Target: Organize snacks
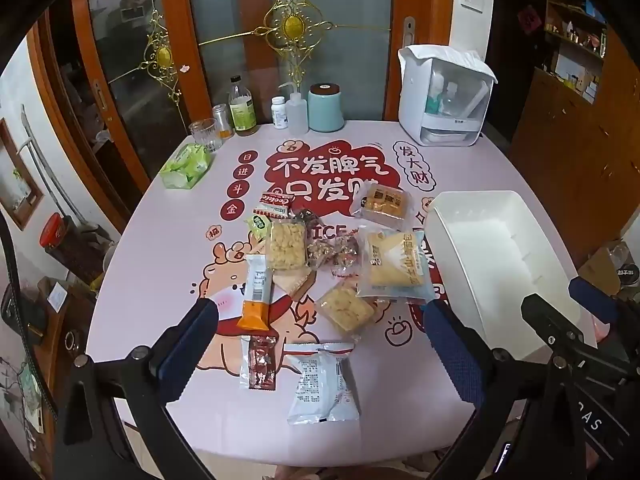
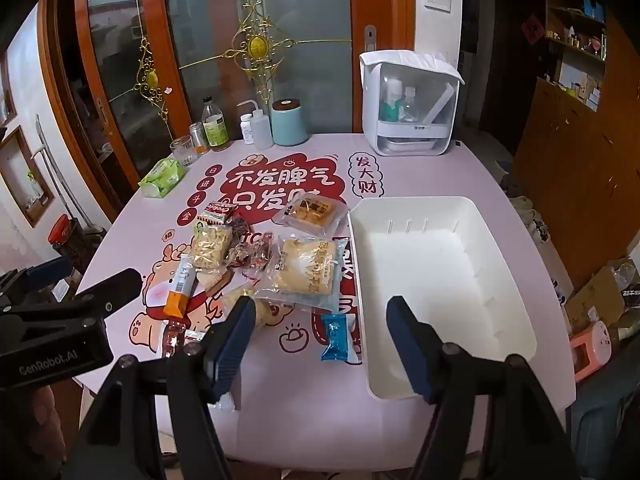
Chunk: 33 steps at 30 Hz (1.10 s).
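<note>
While both claws are hanging tilted down over the pink table (image 1: 160, 264), neither one is actually gripping anything. The left gripper (image 1: 320, 334) is sitting spread wide, with the silver wrapped snack (image 1: 324, 384) lying just below the gap between its 2 fingers and the dark red sachet (image 1: 260, 362) close to its left finger. The orange-ended bar (image 1: 256, 294) is lying just ahead of that same finger, and the rest of the snack pile (image 1: 320, 248) is spreading out further ahead.

The right gripper (image 2: 322, 338) is sitting partly spread, nothing pinched, its right finger hovering over the near end of the white bin (image 2: 516, 280). A small blue packet (image 2: 338, 338) is lying right in the gap between its fingers, touching the bin's left wall as far as I can tell. The big pale cake packet (image 2: 306, 272) is resting just ahead of the left finger. The bin itself is looking bare inside.
</note>
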Each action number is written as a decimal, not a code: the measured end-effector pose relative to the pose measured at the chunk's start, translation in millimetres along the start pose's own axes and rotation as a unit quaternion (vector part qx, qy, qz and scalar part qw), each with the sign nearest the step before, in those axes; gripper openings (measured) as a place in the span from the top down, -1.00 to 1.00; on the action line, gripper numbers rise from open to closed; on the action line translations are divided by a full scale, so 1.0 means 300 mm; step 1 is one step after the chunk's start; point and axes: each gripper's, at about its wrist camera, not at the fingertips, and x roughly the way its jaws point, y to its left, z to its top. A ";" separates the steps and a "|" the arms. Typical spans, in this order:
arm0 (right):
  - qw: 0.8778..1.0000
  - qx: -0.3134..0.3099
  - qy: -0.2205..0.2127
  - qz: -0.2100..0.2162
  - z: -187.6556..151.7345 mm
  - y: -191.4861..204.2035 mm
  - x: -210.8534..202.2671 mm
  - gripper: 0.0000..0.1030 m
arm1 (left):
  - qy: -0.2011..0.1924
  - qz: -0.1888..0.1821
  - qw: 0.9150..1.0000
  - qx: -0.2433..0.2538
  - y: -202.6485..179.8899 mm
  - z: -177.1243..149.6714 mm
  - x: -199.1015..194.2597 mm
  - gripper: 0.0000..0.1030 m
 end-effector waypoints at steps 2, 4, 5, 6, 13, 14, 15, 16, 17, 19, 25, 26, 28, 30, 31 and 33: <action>1.000 -0.002 -0.001 0.000 -0.001 0.001 -0.005 -0.33 | 0.001 -0.003 1.000 -0.001 -0.001 0.000 0.001 -0.98; 1.000 0.000 0.003 0.001 -0.001 -0.001 0.000 -0.33 | -0.001 -0.007 1.000 -0.001 -0.005 -0.003 -0.003 -0.98; 1.000 0.000 0.002 0.001 -0.002 -0.003 -0.001 -0.33 | -0.002 -0.009 1.000 -0.001 -0.009 -0.004 -0.007 -0.98; 1.000 -0.001 0.002 0.000 -0.003 -0.004 -0.001 -0.33 | -0.004 -0.009 1.000 0.000 -0.015 -0.007 -0.011 -0.98; 1.000 -0.003 0.004 -0.001 -0.013 -0.001 0.006 -0.33 | 0.006 -0.018 1.000 -0.012 0.004 0.007 -0.014 -0.98; 1.000 -0.004 0.005 -0.001 -0.011 0.003 0.009 -0.33 | 0.005 -0.019 1.000 -0.011 -0.021 0.002 -0.010 -0.98; 1.000 -0.003 0.005 -0.001 -0.016 0.003 0.011 -0.33 | 0.004 -0.018 1.000 -0.009 -0.035 0.002 -0.014 -0.98; 1.000 -0.003 0.005 0.000 -0.023 0.004 0.013 -0.33 | 0.004 -0.017 1.000 -0.008 -0.041 0.002 -0.016 -0.98; 1.000 -0.003 0.005 0.002 -0.032 -0.007 0.008 -0.33 | 0.004 -0.017 1.000 -0.007 -0.048 0.003 -0.017 -0.98; 1.000 -0.003 0.003 0.003 -0.046 -0.005 0.006 -0.33 | 0.003 -0.022 1.000 -0.009 -0.028 -0.009 -0.016 -0.98; 1.000 -0.003 0.009 0.004 -0.051 -0.006 0.011 -0.33 | 0.006 -0.027 1.000 -0.009 -0.020 -0.023 -0.012 -0.98; 1.000 -0.001 0.010 0.005 -0.052 -0.009 0.010 -0.33 | 0.006 -0.027 1.000 -0.009 -0.019 -0.027 -0.012 -0.98; 1.000 0.001 0.012 0.005 -0.054 -0.013 0.011 -0.33 | 0.009 -0.027 1.000 -0.009 -0.018 -0.034 -0.004 -0.98; 1.000 0.001 0.012 0.003 -0.056 -0.012 0.012 -0.33 | 0.012 -0.027 1.000 -0.010 -0.018 -0.046 0.004 -0.98; 1.000 0.000 0.011 0.003 -0.056 -0.013 0.012 -0.33 | 0.012 -0.027 0.999 -0.010 -0.017 -0.048 0.005 -0.98; 1.000 0.000 0.013 0.007 -0.050 -0.017 0.013 -0.33 | 0.012 -0.027 1.000 -0.011 -0.017 -0.053 0.006 -0.98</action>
